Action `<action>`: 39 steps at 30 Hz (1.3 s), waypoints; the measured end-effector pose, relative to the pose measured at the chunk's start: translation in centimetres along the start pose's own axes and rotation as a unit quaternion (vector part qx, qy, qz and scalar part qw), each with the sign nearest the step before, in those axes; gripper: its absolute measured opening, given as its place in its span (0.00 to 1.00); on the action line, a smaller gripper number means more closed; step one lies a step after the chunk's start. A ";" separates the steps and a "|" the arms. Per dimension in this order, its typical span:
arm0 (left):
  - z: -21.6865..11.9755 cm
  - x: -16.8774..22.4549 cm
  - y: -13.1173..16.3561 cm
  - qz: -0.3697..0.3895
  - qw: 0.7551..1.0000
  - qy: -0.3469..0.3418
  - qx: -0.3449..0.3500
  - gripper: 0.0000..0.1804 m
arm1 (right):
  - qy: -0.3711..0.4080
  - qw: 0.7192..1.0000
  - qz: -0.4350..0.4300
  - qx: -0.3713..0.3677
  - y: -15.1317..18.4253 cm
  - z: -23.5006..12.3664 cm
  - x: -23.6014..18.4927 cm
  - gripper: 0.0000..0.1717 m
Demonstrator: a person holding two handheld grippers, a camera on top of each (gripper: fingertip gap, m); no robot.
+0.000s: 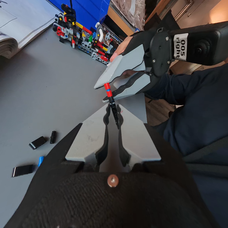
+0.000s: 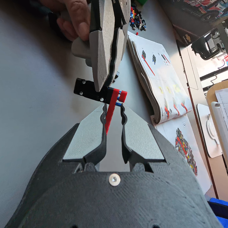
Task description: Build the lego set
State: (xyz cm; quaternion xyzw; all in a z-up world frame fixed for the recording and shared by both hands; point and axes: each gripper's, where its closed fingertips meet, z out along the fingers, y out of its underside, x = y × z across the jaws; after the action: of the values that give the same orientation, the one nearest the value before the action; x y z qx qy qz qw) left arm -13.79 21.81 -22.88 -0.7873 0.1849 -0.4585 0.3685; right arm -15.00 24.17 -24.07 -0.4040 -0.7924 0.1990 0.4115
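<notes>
The left gripper [image 1: 113,104] pinches a flat black plate with round holes [image 2: 88,91]; both pads press on its two faces, and the plate stands on edge between them, above the grey table [image 1: 49,92]. To the far end of this plate a long red beam [image 2: 111,111] is joined by blue pins [image 2: 119,103], and a short red piece [image 2: 124,95] sits on the outer ends of two pins.

The right gripper [image 2: 113,104] has its jaws closed around the red beam and one blue pin: the beam lies along the left pad, and the right fingertip [image 2: 122,106] touches the tip of the lowest blue pin. The beam runs slanted down between the fingers.

The two grippers meet almost at a right angle, tips close together. A bare hand [image 2: 76,18] holds the left gripper from above; a dark sleeve [image 1: 185,88] reaches behind the right one.

On the table beside the left gripper lie two small black blocks [image 1: 37,142], a black pin [image 1: 53,137] and a blue piece [image 1: 40,160]. Farther from it stands a half-built model of many coloured parts [image 1: 81,37], in front of a blue box [image 1: 86,9]. An open instruction booklet [image 2: 160,80] lies beside the right gripper, and a printed carton [image 2: 203,12] is beyond the booklet. I cannot tell what the blue box contains.
</notes>
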 end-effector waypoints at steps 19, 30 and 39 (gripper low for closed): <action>-0.8 -1.3 -0.6 -0.050 0.998 -0.024 0.039 0.03 | 0.049 0.999 -0.001 0.012 -2.1 -0.1 1.1 0.18; -0.8 -1.3 -0.7 -0.056 0.997 -0.024 0.046 0.03 | 0.049 0.999 0.003 0.012 -2.0 -0.5 1.5 0.13; -0.7 -1.3 -0.6 -0.048 0.997 -0.032 0.044 0.03 | 0.064 0.998 -0.003 0.002 -2.1 0.1 1.4 0.14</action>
State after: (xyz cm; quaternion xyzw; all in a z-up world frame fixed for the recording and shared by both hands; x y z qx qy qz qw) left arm -15.04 22.76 -22.96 -0.7926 0.1146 -0.4575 0.3864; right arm -16.54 24.06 -22.02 -0.4123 -0.7656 0.1730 0.4625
